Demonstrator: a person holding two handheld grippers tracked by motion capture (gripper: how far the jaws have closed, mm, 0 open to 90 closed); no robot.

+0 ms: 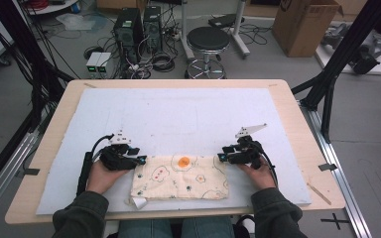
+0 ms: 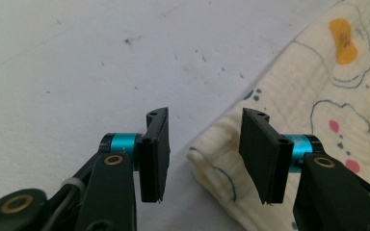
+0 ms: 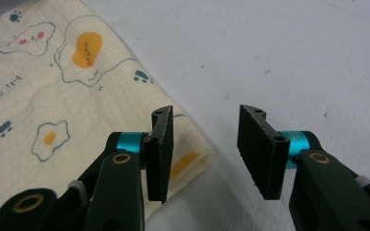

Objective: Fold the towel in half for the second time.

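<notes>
A folded cream cloth (image 1: 181,176) printed with fried eggs and paw marks lies flat on the white mat (image 1: 178,114) near the table's front edge. My left gripper (image 1: 141,160) stands open at the cloth's far left corner; in the left gripper view the folded corner (image 2: 212,163) lies between the jaws (image 2: 204,154). My right gripper (image 1: 222,156) is open at the far right corner; in the right gripper view the cloth corner (image 3: 190,161) sits just under and beside its left jaw, gripper (image 3: 204,151) empty.
The mat covers most of the wooden table (image 1: 54,124). A white tag (image 1: 139,202) sticks out at the cloth's near left corner. Beyond the table are a black stool (image 1: 207,39), computer towers (image 1: 129,29) and a cardboard box (image 1: 305,22).
</notes>
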